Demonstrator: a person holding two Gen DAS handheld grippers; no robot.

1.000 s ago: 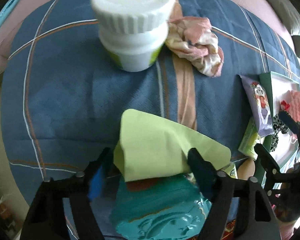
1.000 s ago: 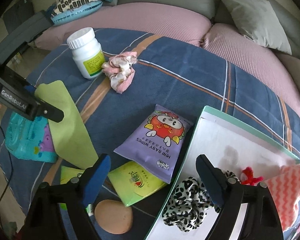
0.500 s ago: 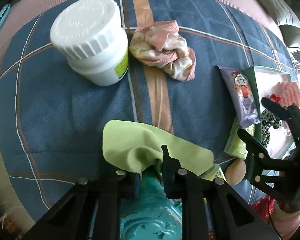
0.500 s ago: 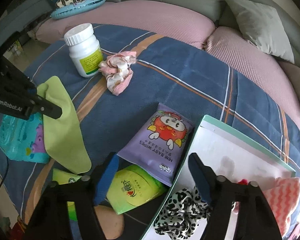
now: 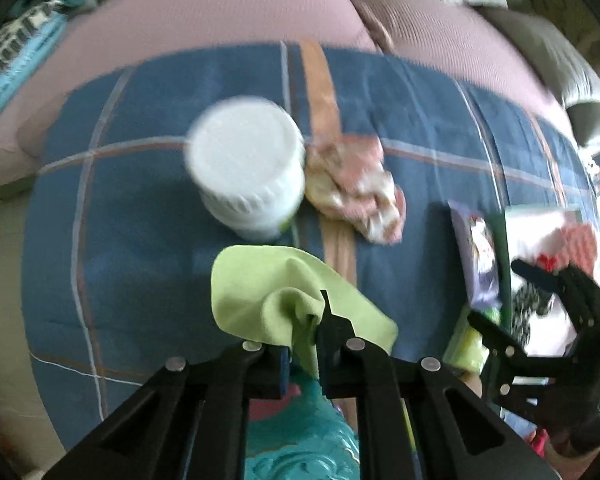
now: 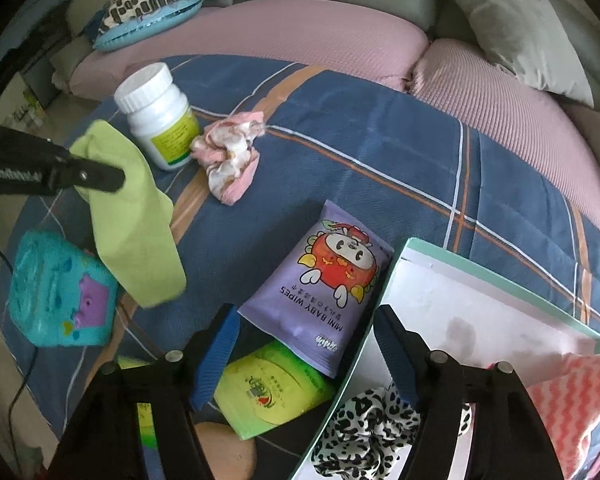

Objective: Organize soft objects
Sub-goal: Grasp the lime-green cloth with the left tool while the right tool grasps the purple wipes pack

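A green cloth (image 5: 268, 292) is clamped in the jaws of the left gripper (image 5: 304, 336), which have just been closing, and is held above the blue checked blanket (image 6: 380, 200), hanging beside a teal pack (image 6: 60, 292) and near a white bottle (image 6: 160, 116). The right gripper (image 6: 304, 356) is kept released, nothing between its jaws, over a purple wipes pack (image 6: 324, 280) at the edge of a white tray (image 6: 480, 304) where a leopard scrunchie (image 6: 364, 432) is lying
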